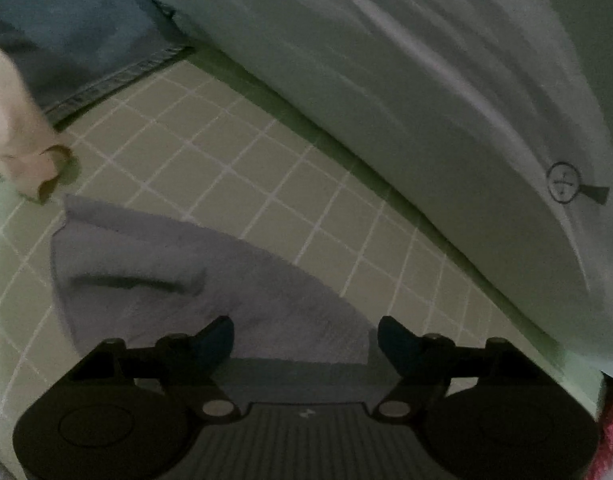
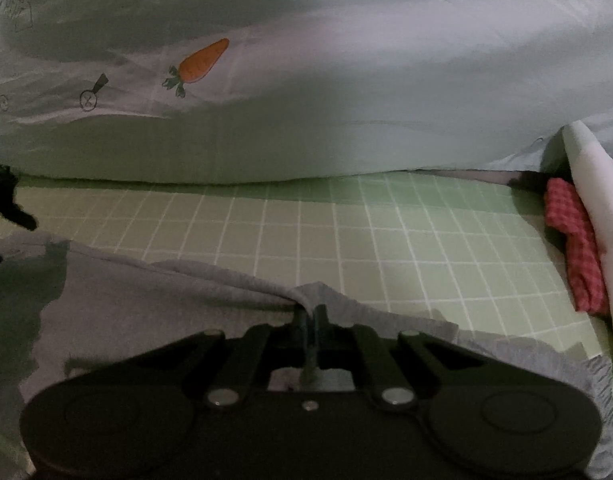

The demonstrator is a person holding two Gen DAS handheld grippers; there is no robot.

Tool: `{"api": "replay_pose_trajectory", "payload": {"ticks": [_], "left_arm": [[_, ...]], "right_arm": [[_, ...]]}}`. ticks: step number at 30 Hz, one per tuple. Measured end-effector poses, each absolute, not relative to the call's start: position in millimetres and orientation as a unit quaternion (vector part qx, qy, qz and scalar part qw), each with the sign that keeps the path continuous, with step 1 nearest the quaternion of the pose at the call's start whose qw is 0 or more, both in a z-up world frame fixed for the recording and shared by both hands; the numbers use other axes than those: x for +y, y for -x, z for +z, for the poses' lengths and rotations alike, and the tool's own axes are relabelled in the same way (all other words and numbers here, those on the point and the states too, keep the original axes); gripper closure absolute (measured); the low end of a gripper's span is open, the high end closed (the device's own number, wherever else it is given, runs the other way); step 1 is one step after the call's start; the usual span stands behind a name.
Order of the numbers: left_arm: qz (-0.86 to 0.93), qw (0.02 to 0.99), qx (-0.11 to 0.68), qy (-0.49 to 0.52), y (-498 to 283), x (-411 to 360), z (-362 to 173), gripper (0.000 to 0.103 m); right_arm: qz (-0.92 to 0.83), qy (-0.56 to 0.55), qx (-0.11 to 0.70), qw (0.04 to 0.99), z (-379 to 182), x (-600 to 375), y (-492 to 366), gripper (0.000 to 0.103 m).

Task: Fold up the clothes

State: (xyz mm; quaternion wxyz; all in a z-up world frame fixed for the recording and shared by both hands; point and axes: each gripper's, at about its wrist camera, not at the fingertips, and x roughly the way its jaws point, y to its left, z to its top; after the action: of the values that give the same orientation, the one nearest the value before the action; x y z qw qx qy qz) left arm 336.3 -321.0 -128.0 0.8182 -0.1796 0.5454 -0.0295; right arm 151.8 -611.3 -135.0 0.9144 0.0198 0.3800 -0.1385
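Carrot-print duvet (image 2: 306, 80), green checked sheet (image 2: 386, 232)

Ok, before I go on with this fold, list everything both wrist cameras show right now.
grey garment: one, grey, on the sheet, edge pinched by the right tool
checked sheet: one, green with white grid, under everything
quilt: one, pale, carrot print, behind
blue cloth: one, dark blue, far left
red checked cloth: one, right edge
white cloth: one, beside it
left tool: open, over the garment
right tool: shut on the garment
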Motion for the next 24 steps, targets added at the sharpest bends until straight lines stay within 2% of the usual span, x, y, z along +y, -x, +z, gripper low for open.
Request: {"api": "replay_pose_trajectory", "payload": {"ticks": [10, 12, 14, 17, 24], "left_arm": [[0.032, 0.809, 0.58, 0.087, -352, -362, -129, 0.024], [0.053, 0.816, 0.57, 0.075, -344, -363, -129, 0.032], [0.07, 0.822, 0.56, 0.074, -336, -360, -128, 0.067], [0.09, 0.829, 0.544, 0.087, -325, -350, -127, 0.094], [0.072, 0.814, 0.544, 0.191, -317, -313, -123, 0.098]], "right_arm": [[-0.134, -0.029, 0.377, 0.916, -136, -612, -149, 0.1], [-0.134, -0.033, 0.376, 0.916, -136, -613, -148, 0.1], [-0.134, -0.037, 0.374, 0.917, -136, -614, -148, 0.1], [-0.134, -0.043, 0.371, 0.918, -136, -616, -147, 0.1], [-0.135, -0.078, 0.363, 0.919, -133, -626, -148, 0.1]]}}
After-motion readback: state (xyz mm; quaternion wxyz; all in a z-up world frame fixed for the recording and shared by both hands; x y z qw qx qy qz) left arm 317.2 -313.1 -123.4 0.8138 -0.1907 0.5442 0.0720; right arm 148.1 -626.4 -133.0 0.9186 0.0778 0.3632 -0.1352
